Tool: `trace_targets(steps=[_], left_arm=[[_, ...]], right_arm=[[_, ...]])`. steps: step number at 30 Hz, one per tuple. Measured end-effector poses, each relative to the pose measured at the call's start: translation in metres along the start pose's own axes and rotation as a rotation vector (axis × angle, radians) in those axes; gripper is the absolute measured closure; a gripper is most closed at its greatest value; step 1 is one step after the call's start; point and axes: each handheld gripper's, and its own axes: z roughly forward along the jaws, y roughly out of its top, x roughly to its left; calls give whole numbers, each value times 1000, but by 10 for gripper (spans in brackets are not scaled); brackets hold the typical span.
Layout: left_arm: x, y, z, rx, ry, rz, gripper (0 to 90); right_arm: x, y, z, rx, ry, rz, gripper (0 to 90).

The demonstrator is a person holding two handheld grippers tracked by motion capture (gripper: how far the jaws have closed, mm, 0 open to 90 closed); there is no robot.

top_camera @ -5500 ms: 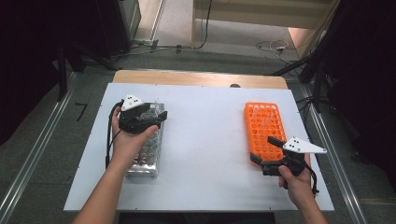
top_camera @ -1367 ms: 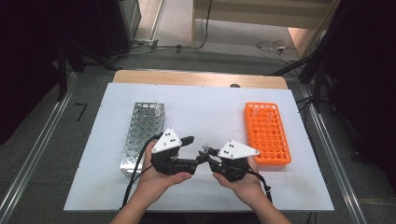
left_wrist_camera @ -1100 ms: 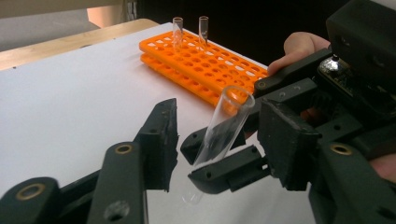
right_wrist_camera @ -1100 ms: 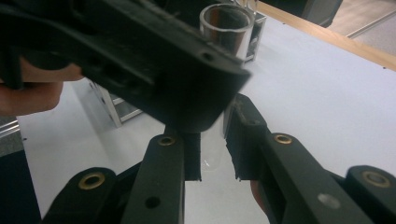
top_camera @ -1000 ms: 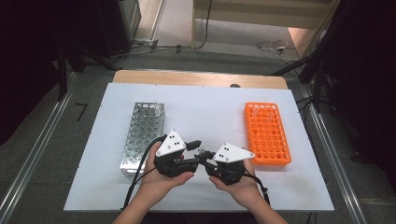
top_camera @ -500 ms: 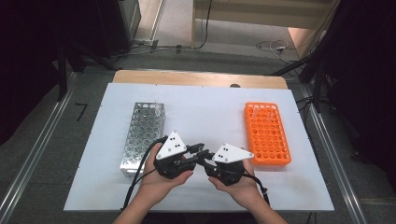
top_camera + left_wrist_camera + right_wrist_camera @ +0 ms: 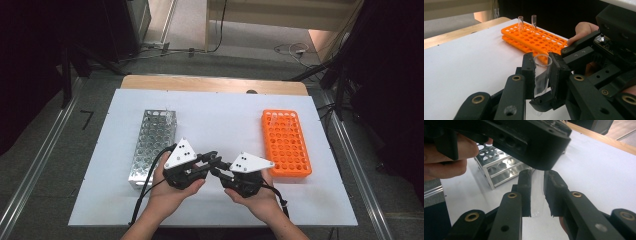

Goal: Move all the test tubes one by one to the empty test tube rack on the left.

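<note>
Gripping one clear tube point(image 7: 541, 75), both pairs of jaws hide its lower end.

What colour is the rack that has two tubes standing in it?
Orange rack; the left gripper view shows it best.

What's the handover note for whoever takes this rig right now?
Left hand-held gripper: jaws just closed on the clear test tube, mid-table.
Right hand-held gripper: shut on the same tube from the opposite side, jaws just beginning to ease.
Orange rack, on the right, holds two tubes at its far end. Metal rack is on the left; contents can't be told.
Done: both grippers have the tube.
Left: one gripper lets go and the other probably racks the tube; which rack is unclear.
</note>
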Motion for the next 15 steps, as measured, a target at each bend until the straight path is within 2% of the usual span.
trace_targets(steps=[4, 7, 9, 15], left_arm=[[3, 3, -1, -4, 6, -5, 747], [6, 6, -2, -9, 9, -3, 747], [8, 8, -2, -6, 20, 6, 747], [18, 14, -3, -18, 38, 0, 747]], right_arm=[[-6, 0, -3, -9, 14, 28, 614], [-12, 1, -6, -24, 38, 54, 461], [-16, 1, -8, -39, 29, 53, 325], [-26, 4, -18, -65, 13, 49, 81]])
